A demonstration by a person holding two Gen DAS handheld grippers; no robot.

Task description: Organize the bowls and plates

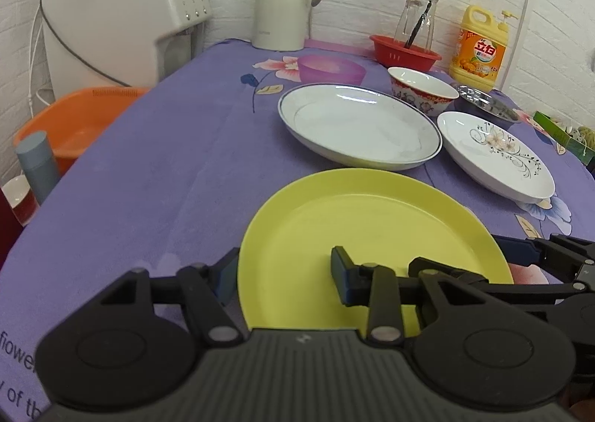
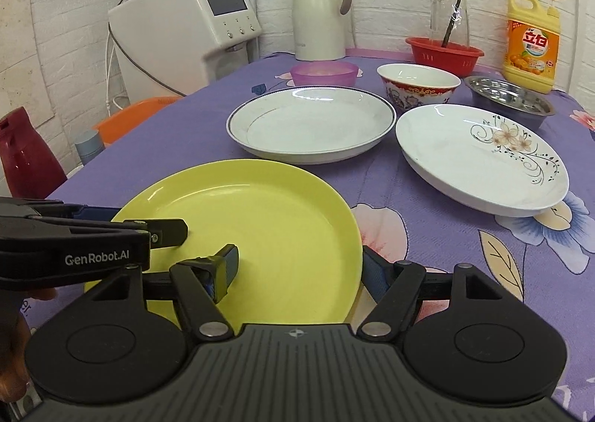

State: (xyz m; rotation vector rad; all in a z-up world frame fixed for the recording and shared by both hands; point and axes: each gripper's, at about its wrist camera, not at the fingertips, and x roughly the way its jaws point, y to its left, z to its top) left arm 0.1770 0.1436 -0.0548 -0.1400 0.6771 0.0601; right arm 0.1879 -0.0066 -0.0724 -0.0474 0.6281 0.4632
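Observation:
A yellow plate (image 1: 372,236) (image 2: 253,232) lies on the purple cloth nearest me. My left gripper (image 1: 284,277) is open and straddles its left rim, one finger outside, one on the plate. My right gripper (image 2: 301,266) is open and straddles its right rim the same way. The left gripper shows at the left of the right wrist view (image 2: 174,232). Behind stand a blue-rimmed white plate (image 1: 357,124) (image 2: 312,121), a flowered white plate (image 1: 494,154) (image 2: 479,158), a red-patterned bowl (image 1: 420,91) (image 2: 416,85), a steel bowl (image 2: 509,98) and a purple bowl (image 2: 323,73).
A cream thermos jug (image 2: 319,9), a red basket (image 2: 442,52) with a glass jar, and a yellow detergent bottle (image 2: 531,42) line the wall. A water dispenser (image 2: 178,31), an orange basin (image 1: 74,124) and a red flask (image 2: 26,161) stand left of the table.

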